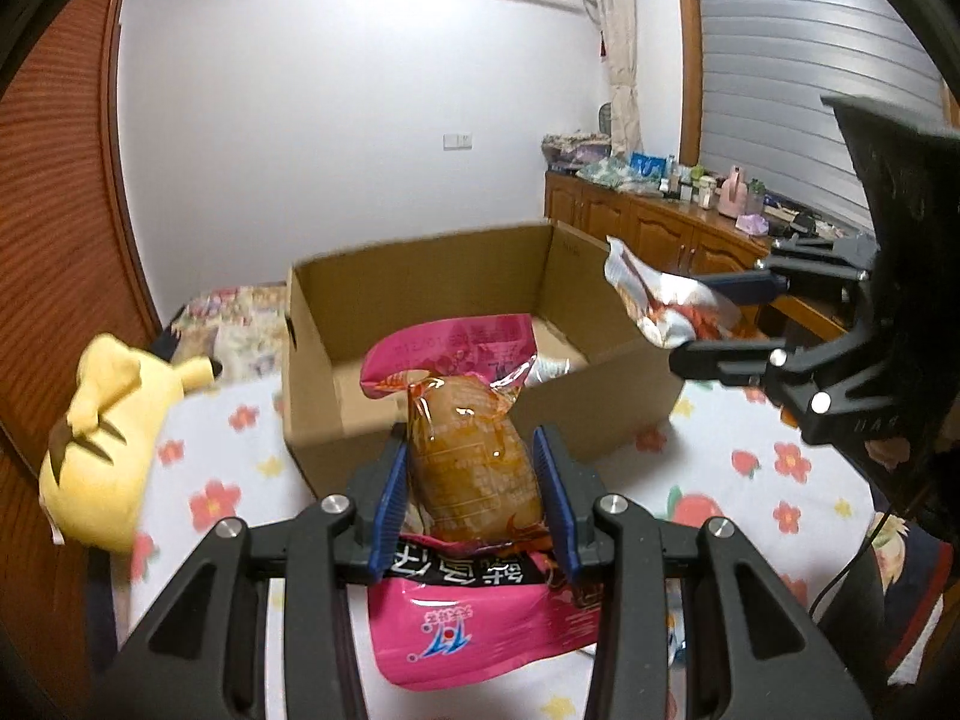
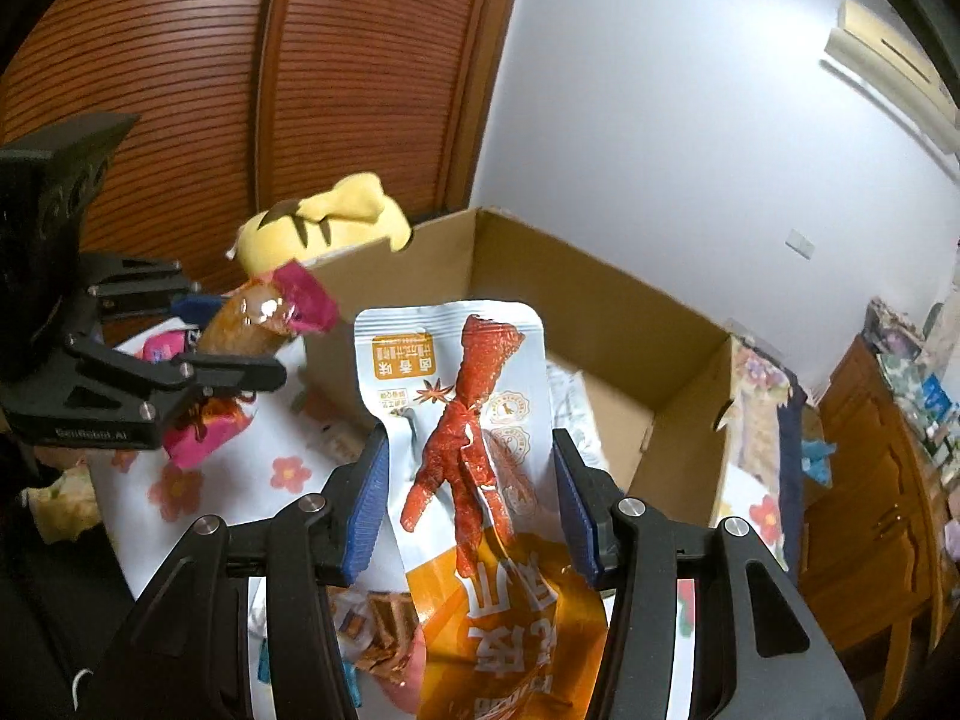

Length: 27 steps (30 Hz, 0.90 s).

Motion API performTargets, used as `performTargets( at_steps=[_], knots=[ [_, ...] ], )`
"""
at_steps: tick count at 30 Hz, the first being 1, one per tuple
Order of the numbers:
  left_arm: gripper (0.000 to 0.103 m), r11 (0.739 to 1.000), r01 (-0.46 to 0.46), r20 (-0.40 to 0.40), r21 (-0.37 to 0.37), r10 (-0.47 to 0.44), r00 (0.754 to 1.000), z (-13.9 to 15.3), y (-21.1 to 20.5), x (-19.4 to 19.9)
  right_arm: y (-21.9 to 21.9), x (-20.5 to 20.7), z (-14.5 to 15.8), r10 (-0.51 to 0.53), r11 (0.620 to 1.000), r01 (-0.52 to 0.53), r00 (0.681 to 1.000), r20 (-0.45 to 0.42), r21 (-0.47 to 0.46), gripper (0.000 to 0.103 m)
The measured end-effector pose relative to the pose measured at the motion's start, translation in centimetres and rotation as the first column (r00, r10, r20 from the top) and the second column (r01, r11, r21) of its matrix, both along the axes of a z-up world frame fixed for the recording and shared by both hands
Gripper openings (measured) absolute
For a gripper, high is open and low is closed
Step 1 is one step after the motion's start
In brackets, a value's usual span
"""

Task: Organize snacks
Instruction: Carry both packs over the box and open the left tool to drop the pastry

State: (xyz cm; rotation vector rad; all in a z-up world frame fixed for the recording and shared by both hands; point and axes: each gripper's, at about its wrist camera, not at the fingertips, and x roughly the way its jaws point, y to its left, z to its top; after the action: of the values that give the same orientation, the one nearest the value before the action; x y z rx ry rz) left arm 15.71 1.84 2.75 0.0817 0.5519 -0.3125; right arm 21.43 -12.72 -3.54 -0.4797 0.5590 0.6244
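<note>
Carrying 2 snacks toward the cardboard box (image 1: 420,276) on the bed: the left gripper (image 1: 474,492) is clamping a pink drumstick pack (image 1: 468,456), the right gripper (image 2: 474,498) a chicken-foot pouch (image 2: 462,420). Both fingers are part-open around their packs, near the box's front wall. Next: reaching over that wall and releasing inside.

Pink snack packet (image 1: 480,618): large white Chinese characters on a black band and a blue logo with small characters below, all seen upside down; not legible. Chicken-foot packet (image 2: 480,480): orange label with white Chinese characters and large characters lower down, inverted. Left tongs (image 2: 240,354): body lettering partly reads "GenRobot.AI".
</note>
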Motion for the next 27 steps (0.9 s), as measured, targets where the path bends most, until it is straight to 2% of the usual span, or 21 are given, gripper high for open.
performTargets(
  at_steps=[6, 15, 27],
  knots=[
    [0.04, 1.0, 0.001, 0.028, 0.012, -0.001, 1.0, 1.9, 0.3, 2.6, -0.2, 2.1, 1.6, -0.028, 0.999, 0.027, 0.999, 0.029, 0.029, 0.052],
    [0.04, 1.0, 0.004, 0.019, 0.009, -0.004, 1.0, 2.2, 0.3, 6.9, -0.6, 6.1, 3.0, -0.094, 0.993, 0.091, 0.995, 0.033, 0.081, 0.052],
    [0.04, 1.0, -0.017, -0.041, 0.022, 0.018, 0.999, -0.2, 0.3, 10.9, -0.4, 11.2, 3.5, -0.173, 0.977, 0.17, 0.985, 0.015, 0.131, 0.052]
  ],
)
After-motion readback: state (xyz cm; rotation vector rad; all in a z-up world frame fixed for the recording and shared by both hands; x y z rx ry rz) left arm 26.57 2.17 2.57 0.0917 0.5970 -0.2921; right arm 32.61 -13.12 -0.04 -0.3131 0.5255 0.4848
